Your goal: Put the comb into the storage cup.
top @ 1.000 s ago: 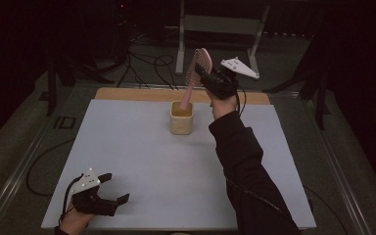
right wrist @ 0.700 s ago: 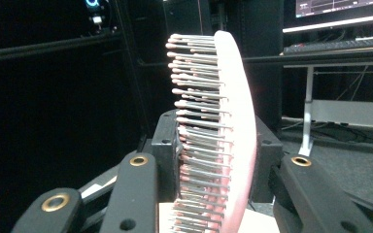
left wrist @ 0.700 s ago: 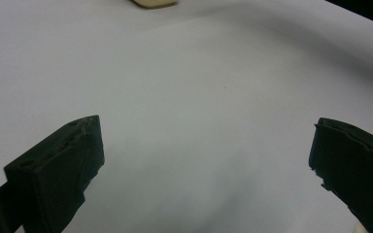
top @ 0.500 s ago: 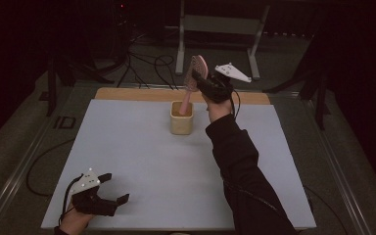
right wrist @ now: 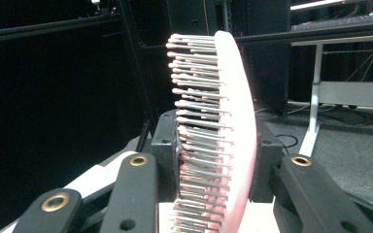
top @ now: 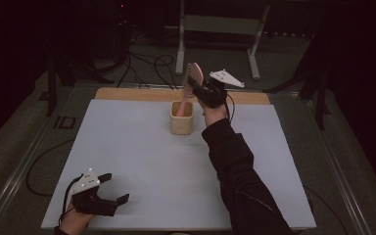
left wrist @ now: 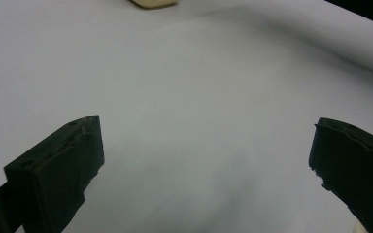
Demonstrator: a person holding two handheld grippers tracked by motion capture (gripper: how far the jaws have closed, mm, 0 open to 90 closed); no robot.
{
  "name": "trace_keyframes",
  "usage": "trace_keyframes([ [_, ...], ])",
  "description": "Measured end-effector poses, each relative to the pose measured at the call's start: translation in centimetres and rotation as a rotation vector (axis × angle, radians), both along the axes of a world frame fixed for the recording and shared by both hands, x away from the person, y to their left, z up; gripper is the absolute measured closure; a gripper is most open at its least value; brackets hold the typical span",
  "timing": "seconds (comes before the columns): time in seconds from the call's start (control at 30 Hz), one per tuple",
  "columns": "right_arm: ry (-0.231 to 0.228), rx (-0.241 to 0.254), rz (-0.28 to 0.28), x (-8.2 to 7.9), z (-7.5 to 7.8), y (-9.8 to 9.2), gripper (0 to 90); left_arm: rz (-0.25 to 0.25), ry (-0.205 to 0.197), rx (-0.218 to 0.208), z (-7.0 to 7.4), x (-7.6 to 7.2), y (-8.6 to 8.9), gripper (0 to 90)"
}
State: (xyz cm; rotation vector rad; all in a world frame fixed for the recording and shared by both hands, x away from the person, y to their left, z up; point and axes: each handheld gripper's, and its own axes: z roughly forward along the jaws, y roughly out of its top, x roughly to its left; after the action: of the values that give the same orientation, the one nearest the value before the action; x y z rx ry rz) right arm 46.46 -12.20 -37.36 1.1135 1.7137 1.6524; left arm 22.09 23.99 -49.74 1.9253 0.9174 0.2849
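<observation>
Your right gripper (top: 199,88) is clamped on the pink hairbrush (top: 193,78), whose handle end dips into the cream cup (top: 181,122) at the far side of the worktop (top: 142,161); your left gripper (top: 108,192) rests near you, jaws wide apart, holding nothing

Room dim; surroundings nearly black. Overhead light falls evenly on the pale tabletop (top: 142,161), producing soft shadows and no glare. Left gripper view: soft focus. Right gripper view: near bristles slightly blurred.

Black sleeve (top: 235,166), black tools, brass screws
</observation>
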Motion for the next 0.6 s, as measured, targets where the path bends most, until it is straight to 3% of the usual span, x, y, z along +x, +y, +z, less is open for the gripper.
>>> trace_keyframes([
  [0.6,0.057,0.015,0.008,0.4,-2.6,0.4,64.5,-0.004,0.006,0.002,-0.1,0.0,0.0,0.4],
])
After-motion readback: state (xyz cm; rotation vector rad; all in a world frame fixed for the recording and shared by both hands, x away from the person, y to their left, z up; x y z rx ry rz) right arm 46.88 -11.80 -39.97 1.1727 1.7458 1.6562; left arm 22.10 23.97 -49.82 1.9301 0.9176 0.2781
